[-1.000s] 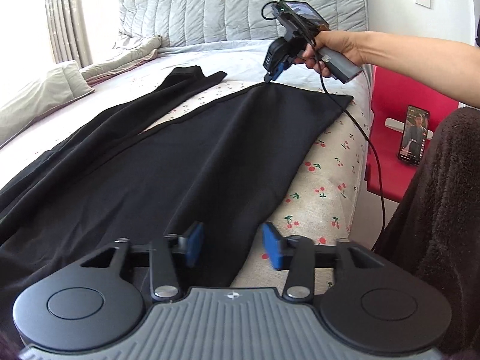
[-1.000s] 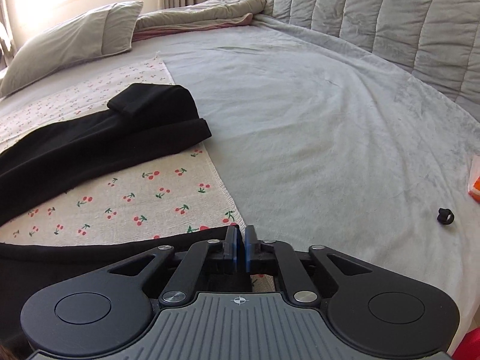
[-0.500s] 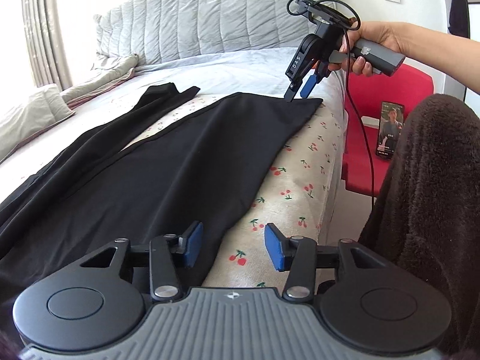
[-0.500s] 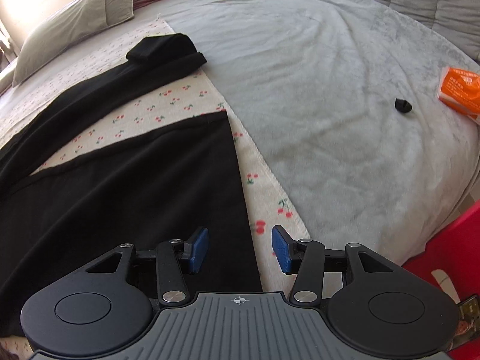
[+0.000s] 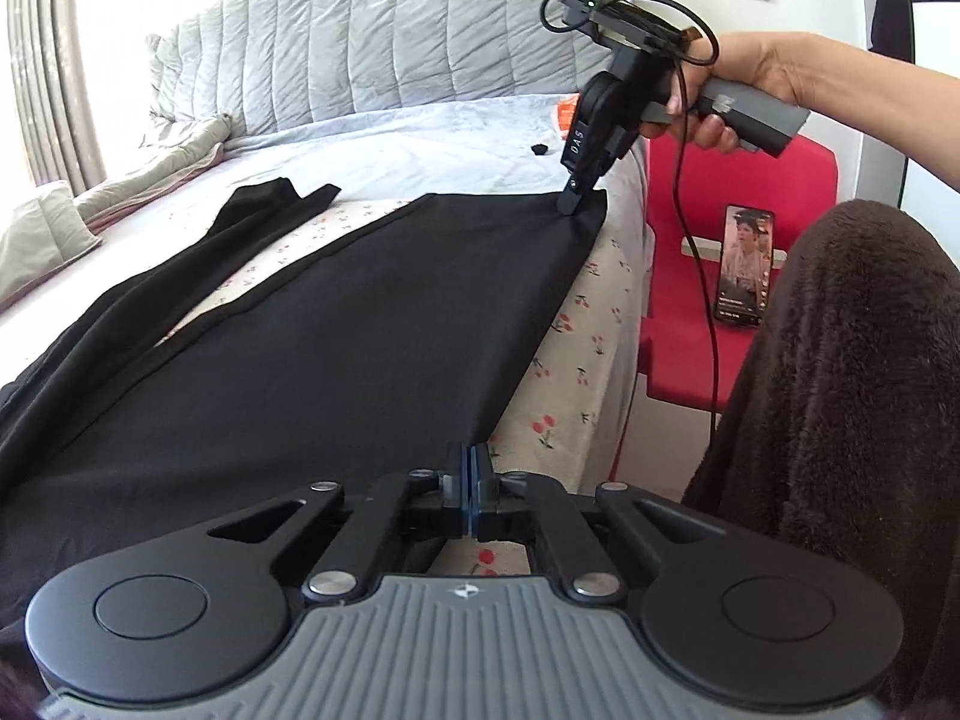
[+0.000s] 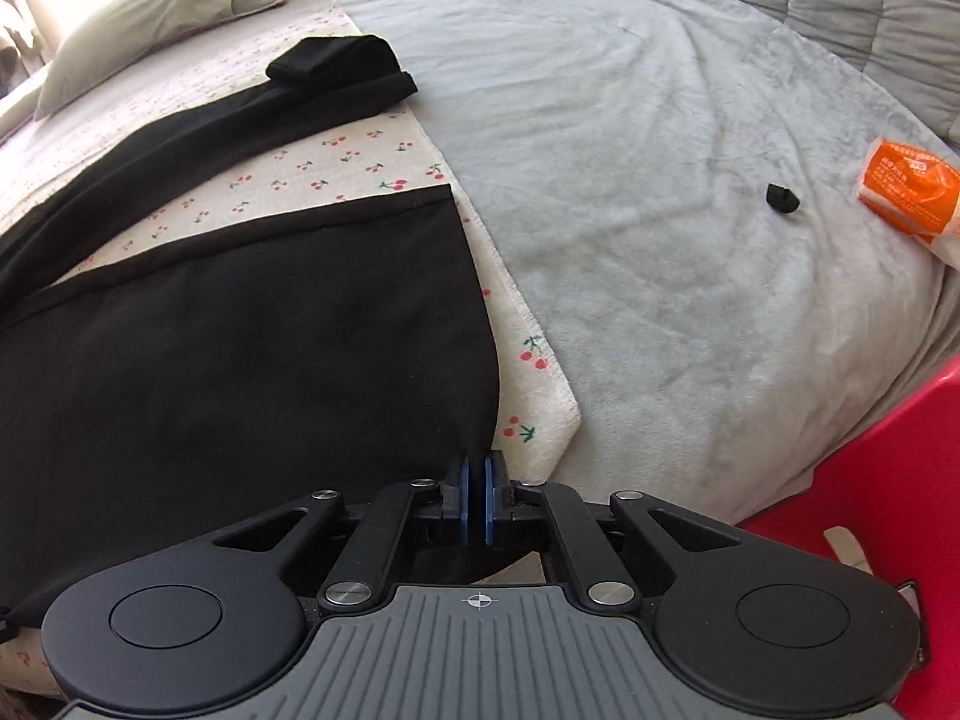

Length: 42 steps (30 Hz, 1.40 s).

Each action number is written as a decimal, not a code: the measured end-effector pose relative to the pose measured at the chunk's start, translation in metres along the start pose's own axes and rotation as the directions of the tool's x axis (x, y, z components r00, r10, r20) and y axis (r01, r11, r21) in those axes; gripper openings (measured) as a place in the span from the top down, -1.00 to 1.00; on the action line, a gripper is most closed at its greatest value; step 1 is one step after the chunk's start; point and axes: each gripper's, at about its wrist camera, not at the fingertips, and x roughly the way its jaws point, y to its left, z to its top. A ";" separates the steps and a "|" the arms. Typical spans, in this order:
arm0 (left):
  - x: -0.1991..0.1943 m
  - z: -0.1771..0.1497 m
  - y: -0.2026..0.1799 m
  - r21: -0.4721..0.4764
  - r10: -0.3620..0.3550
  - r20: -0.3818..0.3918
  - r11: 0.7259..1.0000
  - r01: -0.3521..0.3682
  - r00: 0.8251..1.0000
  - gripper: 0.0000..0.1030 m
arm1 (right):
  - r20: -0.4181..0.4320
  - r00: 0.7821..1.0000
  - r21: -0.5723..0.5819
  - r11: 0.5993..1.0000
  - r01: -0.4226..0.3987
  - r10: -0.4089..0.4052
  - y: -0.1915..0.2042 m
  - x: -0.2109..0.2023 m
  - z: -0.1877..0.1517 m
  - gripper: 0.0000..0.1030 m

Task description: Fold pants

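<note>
Black pants (image 5: 336,336) lie spread on a cherry-print cloth (image 5: 576,348) on the bed, one leg wide and near, the other narrow and further back (image 6: 198,126). My left gripper (image 5: 471,483) is shut on the near edge of the wide leg. My right gripper (image 6: 478,495) is shut on the hem corner of the same leg (image 6: 468,396). It also shows in the left wrist view (image 5: 570,204), tip down on the far corner of the cloth.
A grey bedsheet (image 6: 660,180) carries an orange packet (image 6: 912,186) and a small black object (image 6: 782,198). A red chair (image 5: 690,324) with a phone (image 5: 744,264) stands beside the bed. A brown fleece (image 5: 852,420) is at my right. Pillows (image 6: 162,12) lie at the back.
Both grippers were open half a second ago; both have now shut on the near pant leg, the left on its side edge, the right on its hem corner.
</note>
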 end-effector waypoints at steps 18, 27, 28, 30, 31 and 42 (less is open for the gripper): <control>-0.086 -0.033 0.077 -0.346 0.359 -0.076 0.866 -0.362 0.930 -0.83 | 0.191 0.961 -0.222 0.962 -0.158 0.201 0.129 -0.049 0.007 -0.24; -0.152 -0.092 0.143 -0.515 0.609 -0.291 0.550 -0.657 0.738 -1.00 | 0.172 0.884 -0.428 0.841 -0.331 0.435 0.248 -0.051 -0.016 -0.45; -0.160 -0.100 0.149 -0.521 0.628 -0.323 0.506 -0.687 0.708 -1.00 | 0.164 0.877 -0.451 0.826 -0.340 0.451 0.259 -0.051 -0.020 -0.46; -0.177 -0.114 0.160 -0.536 0.657 -0.376 0.421 -0.732 0.654 -1.00 | 0.152 0.862 -0.505 0.787 -0.354 0.484 0.281 -0.054 -0.030 -0.47; -0.187 -0.123 0.166 -0.548 0.668 -0.402 0.372 -0.749 0.626 -1.00 | 0.146 0.850 -0.536 0.763 -0.362 0.506 0.292 -0.055 -0.036 -0.52; -0.282 -0.209 0.202 -0.730 0.691 -0.542 -0.105 -0.675 0.479 -0.62 | -0.015 0.728 -0.857 0.367 -0.363 0.686 0.402 -0.065 -0.139 -0.53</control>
